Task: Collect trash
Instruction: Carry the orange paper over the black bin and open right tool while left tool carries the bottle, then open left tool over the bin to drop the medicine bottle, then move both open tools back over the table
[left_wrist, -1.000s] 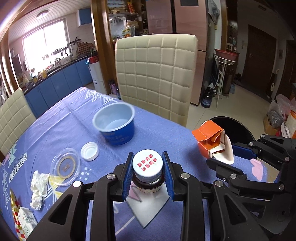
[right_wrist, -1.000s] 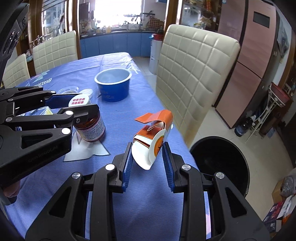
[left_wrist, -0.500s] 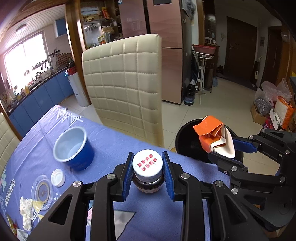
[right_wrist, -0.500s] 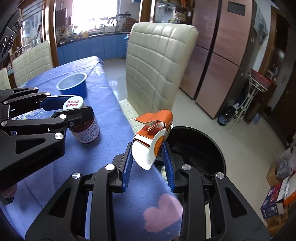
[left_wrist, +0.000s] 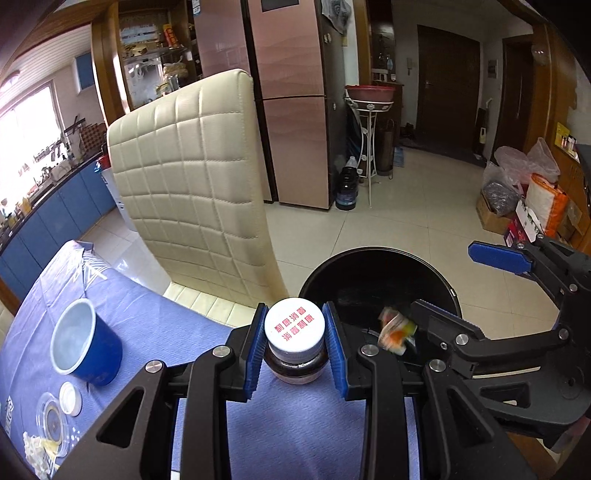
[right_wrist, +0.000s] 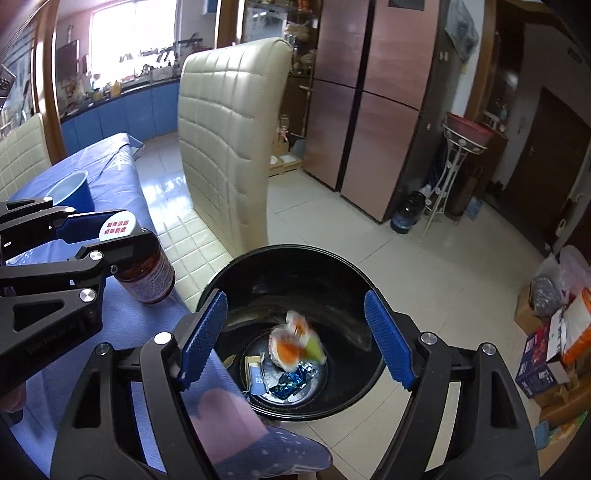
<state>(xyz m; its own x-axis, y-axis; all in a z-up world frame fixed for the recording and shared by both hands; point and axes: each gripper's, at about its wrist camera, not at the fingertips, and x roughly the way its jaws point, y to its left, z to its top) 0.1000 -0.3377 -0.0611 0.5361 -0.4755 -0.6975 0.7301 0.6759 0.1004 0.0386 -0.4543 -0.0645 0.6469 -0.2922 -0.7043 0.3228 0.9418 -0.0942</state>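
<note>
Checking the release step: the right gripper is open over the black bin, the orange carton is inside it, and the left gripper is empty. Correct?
Not quite. The left gripper is shut on the brown bottle, as the left wrist view shows. The rest holds: right gripper open over the black bin, orange carton inside.

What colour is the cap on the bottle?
White with red lettering on the bottle cap; clearest in the left wrist view.

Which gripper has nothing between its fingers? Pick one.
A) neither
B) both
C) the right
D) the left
C: the right gripper stands open with nothing between its fingers, above the black bin, the orange-and-white carton blurred inside the bin; the left gripper is shut on the brown jar.
</note>
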